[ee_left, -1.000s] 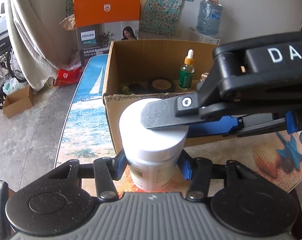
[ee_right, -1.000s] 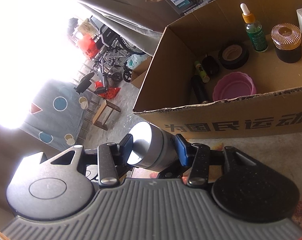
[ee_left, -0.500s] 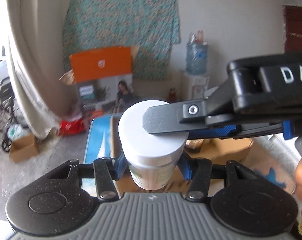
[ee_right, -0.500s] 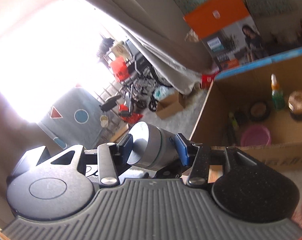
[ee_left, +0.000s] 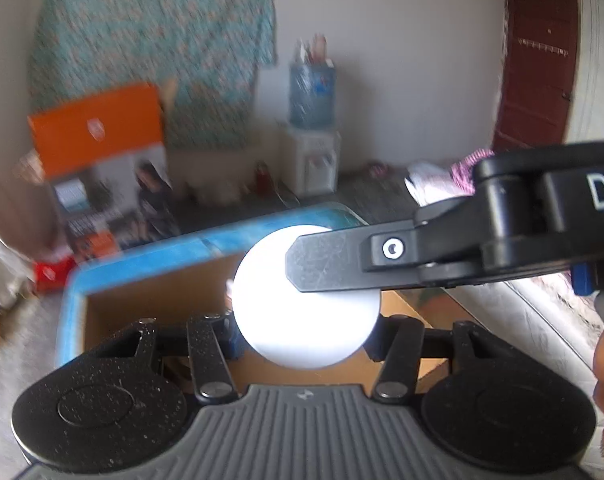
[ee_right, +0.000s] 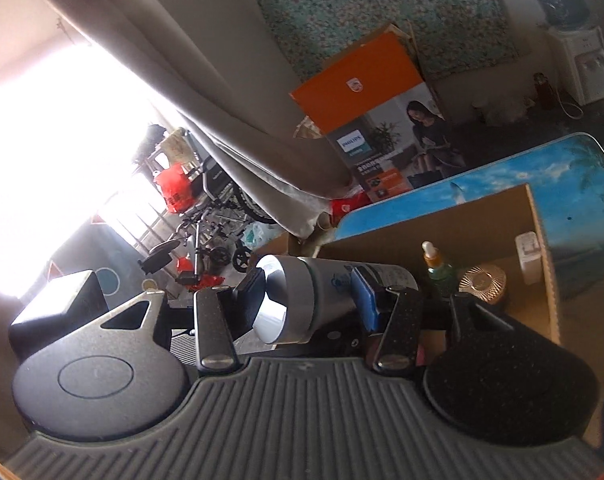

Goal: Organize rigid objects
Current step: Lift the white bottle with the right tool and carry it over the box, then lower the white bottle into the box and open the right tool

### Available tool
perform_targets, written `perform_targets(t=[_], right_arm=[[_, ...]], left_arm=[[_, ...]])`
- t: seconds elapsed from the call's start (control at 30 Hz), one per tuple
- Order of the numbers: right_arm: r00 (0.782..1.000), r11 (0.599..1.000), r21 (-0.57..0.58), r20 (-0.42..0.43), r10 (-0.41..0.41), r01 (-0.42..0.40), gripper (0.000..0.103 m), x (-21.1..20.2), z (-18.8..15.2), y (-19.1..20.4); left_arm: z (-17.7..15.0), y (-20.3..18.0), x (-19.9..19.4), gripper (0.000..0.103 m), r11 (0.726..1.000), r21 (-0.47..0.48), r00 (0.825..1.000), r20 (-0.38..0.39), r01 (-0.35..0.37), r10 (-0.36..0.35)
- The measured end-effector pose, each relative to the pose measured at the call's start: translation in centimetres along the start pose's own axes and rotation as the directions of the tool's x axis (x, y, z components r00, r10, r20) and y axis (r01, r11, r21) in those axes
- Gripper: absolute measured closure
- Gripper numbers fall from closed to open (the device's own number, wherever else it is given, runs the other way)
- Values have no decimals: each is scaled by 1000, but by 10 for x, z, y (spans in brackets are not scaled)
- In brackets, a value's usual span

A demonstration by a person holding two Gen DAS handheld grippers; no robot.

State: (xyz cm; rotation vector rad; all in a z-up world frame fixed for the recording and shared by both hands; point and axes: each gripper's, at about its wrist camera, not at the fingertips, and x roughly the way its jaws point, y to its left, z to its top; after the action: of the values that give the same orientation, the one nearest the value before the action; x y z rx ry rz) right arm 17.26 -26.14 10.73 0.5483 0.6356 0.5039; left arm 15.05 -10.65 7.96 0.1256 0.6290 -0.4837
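Both grippers clamped on one white jar (ee_left: 306, 320) held above the open cardboard box (ee_right: 542, 240).
The left gripper (ee_left: 306, 330) grips the body, the right gripper (ee_right: 308, 300) the lid; the long axis runs along the left gripper's fingers. The right gripper's finger (ee_left: 326, 264) crosses the lid. A dropper bottle (ee_right: 436, 266) and gold-lidded jar (ee_right: 482, 282) stand in the box.

The tabletop (ee_right: 582, 184) has a printed sea and sky picture, and an open cardboard box (ee_right: 540, 240) stands on it.
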Motion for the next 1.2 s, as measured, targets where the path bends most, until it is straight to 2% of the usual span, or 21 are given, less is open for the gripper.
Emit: perform_targets(t=[0.13, 0.3, 0.53, 0.7, 0.9, 1.03, 1.13, 1.2], right_arm=[[998, 995, 88, -48, -33, 37, 56, 18, -11, -47], [993, 985, 153, -107, -58, 74, 56, 38, -30, -81], [989, 982, 173, -139, -52, 76, 56, 58, -28, -87], [985, 981, 173, -159, -62, 90, 56, 63, -27, -90], [984, 984, 149, -158, -76, 100, 55, 65, -26, -88], [985, 986, 123, -148, -90, 109, 54, 62, -26, -85], [985, 987, 105, -132, -108, 122, 51, 59, -25, -83], [986, 987, 94, -116, -120, 132, 48, 54, -25, -83]], left_arm=[[-10, -1, 47, 49, 998, -42, 994, -103, 38, -42], [-25, 3, 80, 49, 995, -81, 977, -199, 62, -77], [-21, 16, 102, 49, 993, -89, 962, -254, 75, -95], [-20, 7, 100, 49, 992, -93, 944, -309, 87, -112], [-22, 8, 107, 49, 989, -118, 935, -332, 86, -121], [-20, 4, 103, 45, 989, -114, 945, -302, 97, -128], [-18, 3, 99, 37, 989, -108, 951, -281, 99, -126], [-17, 3, 95, 26, 989, -107, 957, -261, 99, -124]])
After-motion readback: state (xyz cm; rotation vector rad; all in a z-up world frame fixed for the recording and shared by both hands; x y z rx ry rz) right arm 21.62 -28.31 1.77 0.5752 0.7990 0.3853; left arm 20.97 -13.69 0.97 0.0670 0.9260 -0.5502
